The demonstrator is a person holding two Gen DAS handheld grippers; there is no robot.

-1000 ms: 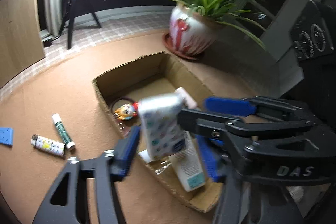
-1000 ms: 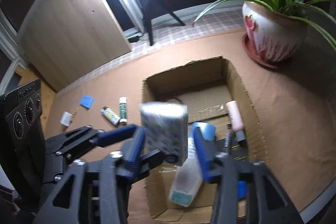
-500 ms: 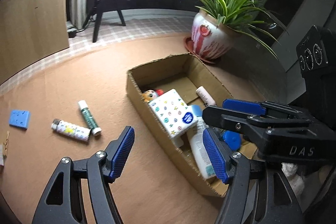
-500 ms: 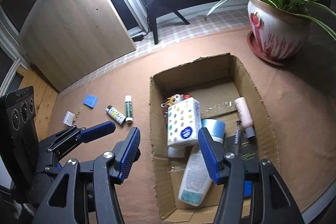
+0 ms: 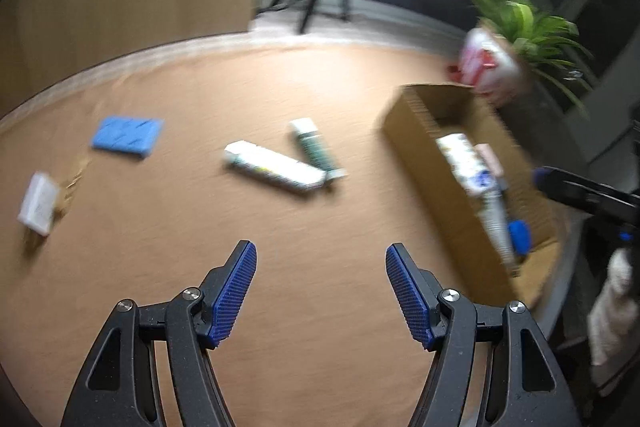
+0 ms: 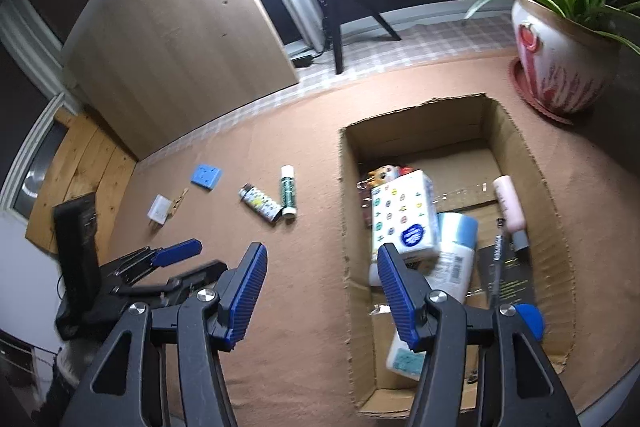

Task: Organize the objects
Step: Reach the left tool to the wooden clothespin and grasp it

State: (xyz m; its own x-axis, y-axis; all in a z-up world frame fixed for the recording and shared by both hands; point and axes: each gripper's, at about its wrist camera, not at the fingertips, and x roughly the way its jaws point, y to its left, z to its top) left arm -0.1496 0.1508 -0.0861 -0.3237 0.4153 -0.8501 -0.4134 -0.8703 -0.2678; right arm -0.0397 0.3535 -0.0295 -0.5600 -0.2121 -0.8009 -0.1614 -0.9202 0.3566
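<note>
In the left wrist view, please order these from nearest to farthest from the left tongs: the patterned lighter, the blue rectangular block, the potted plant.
1. Patterned lighter, lying on the brown mat just ahead of the left tongs.
2. Blue rectangular block, farther away on the left.
3. Potted plant, far right, behind the cardboard box.

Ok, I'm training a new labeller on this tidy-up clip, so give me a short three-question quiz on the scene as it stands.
1. True or false: the tissue pack lies inside the box.
2. Which thing lies closest beside the lighter on the mat? A) glue stick B) blue pad C) peg
3. Fill in: neither the left claw nor the right claw holds anything; both are ____.

Key: 1 true; 2 A; 3 open
</note>
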